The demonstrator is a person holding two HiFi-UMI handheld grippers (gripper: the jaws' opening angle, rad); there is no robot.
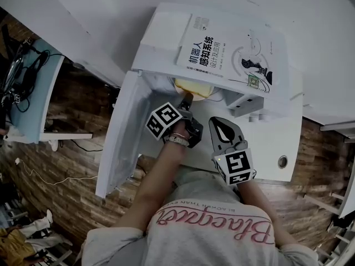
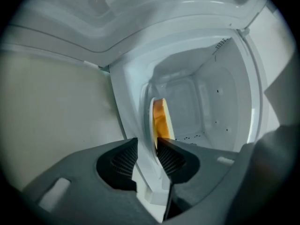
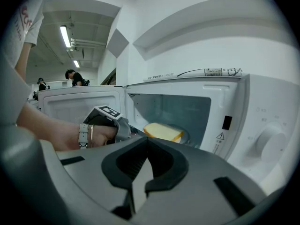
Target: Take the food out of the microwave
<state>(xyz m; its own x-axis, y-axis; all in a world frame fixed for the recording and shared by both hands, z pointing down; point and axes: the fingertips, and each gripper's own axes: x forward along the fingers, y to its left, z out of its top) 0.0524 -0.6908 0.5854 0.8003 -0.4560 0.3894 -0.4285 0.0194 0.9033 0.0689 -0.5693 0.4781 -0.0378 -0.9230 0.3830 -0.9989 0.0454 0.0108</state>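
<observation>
- The door stands swung wide open at the left of the microwave, its inner face turned towards the cavity.
- The left tool reaches in through the opening. It is rolled onto its side, so in its own view the plate shows edge-on.
- Its two ribbed pads sit one on each side of the plate at the near rim, closed against it. This tool is gripping the plate.
- The hand that carries this tool wears a band at the wrist and is just outside the opening.
- The food, a pale yellow slab, lies flat on the plate inside the microwave, near the front of the cavity. The left tool's pads are just beside it.
- A book lies flat on top of the microwave and covers most of the right half.
- The right tool hangs in front of the microwave, outside it and to the right of the left tool. Its jaws are closed tip to tip with nothing between them.
- On the panel right of the cavity is a round knob.
- The microwave stands on a white worktop.
</observation>
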